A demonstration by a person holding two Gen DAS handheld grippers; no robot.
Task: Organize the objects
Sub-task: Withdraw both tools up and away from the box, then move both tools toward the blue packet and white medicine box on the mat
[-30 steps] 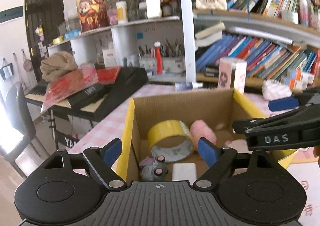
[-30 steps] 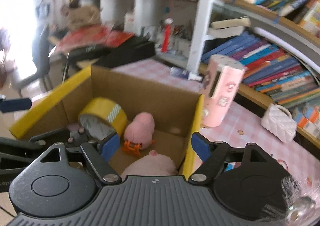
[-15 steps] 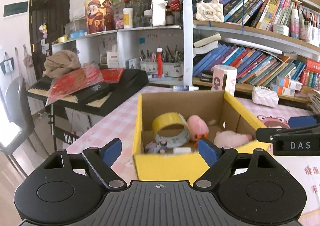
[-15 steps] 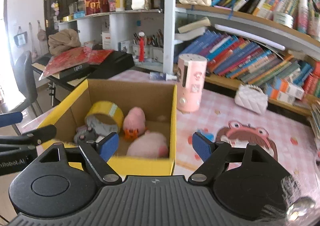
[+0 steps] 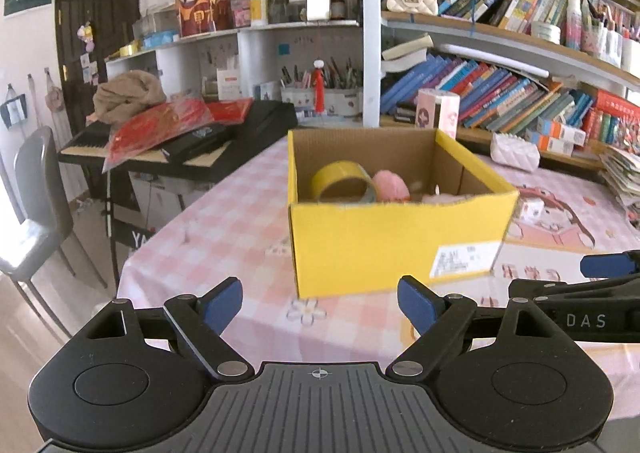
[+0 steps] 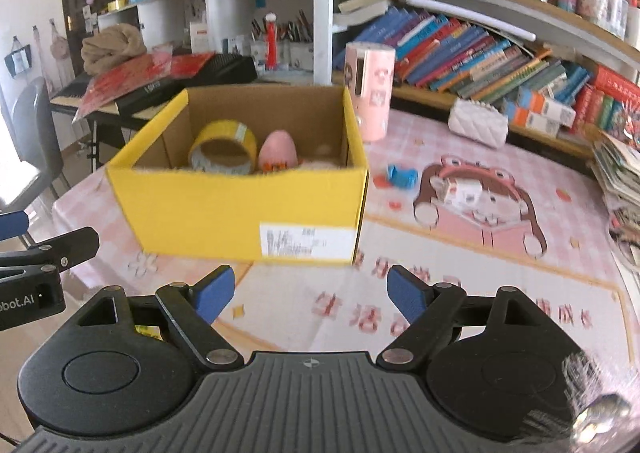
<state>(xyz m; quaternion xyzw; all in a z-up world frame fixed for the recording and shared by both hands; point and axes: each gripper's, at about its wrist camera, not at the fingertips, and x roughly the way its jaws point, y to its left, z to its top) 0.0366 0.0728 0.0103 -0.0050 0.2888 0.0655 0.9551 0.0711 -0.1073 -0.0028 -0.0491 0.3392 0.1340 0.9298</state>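
- Both your tongs are empty: left tongs (image 5: 320, 303) gaping wide, right tongs (image 6: 310, 289) have just been opening a bit more, nothing between them.
- A second ago you were over the yellow box (image 6: 240, 209); now you've pulled back, so it sits well ahead on the worktop (image 6: 460, 265).
- Tape roll (image 6: 223, 147) and pink plush (image 6: 278, 151) are inside.
- Looks like that drop-off's done; the blue toy (image 6: 402, 176) beside the box may be next.

Black ribbed left gripper (image 5: 320, 303) and right gripper (image 6: 310, 291), blue-padded fingers (image 5: 224, 303), silver screws.
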